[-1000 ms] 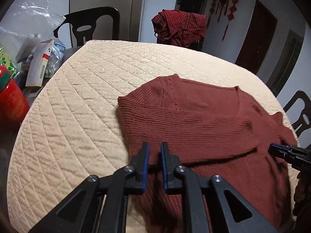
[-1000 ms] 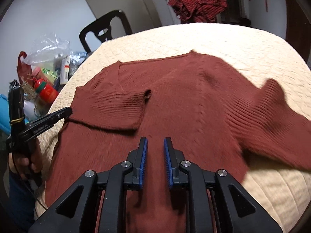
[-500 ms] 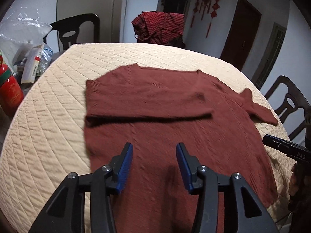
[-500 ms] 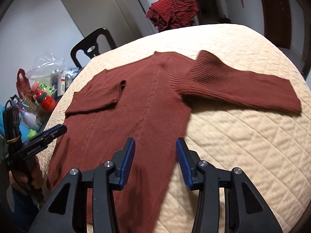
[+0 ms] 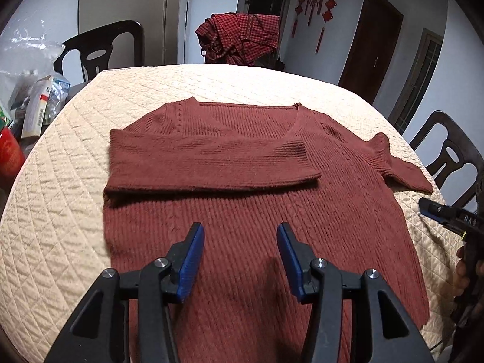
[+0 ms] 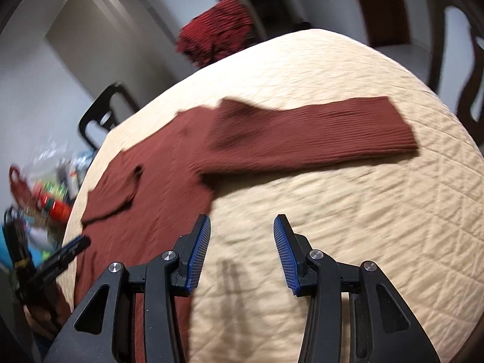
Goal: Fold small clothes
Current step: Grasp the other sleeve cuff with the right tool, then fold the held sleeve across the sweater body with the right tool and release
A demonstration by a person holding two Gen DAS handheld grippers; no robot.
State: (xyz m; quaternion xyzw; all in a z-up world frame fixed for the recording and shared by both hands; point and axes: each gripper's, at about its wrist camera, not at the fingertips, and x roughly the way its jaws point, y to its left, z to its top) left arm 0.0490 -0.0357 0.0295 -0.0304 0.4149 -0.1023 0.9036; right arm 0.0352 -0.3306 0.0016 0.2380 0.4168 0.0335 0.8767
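A dark red knit sweater [image 5: 257, 211] lies flat on the cream quilted table cover [image 5: 60, 211]. One sleeve [image 5: 211, 163] is folded across its chest. The other sleeve [image 6: 317, 139] stretches out sideways over the quilt. My left gripper [image 5: 239, 251] hovers open over the sweater's lower body, nothing between its blue pads. My right gripper [image 6: 242, 242] is open too, above bare quilt just beside the sweater's side edge and nearer than the outstretched sleeve. In each wrist view the other gripper shows at the picture's edge: right gripper [image 5: 429, 208], left gripper [image 6: 80, 243].
A red checked cloth [image 5: 242, 39] hangs over a chair at the far side. Dark chairs stand at the far left [image 5: 99, 51] and right [image 5: 453, 151]. Bags, a box [image 5: 36, 112] and a red bottle [image 5: 9, 151] crowd the left beyond the table edge.
Both grippers went from nearly shut to open. The left one drew back from the folded sleeve to the lower body. The right one swung off the sweater onto bare quilt, bringing the outstretched sleeve into view.
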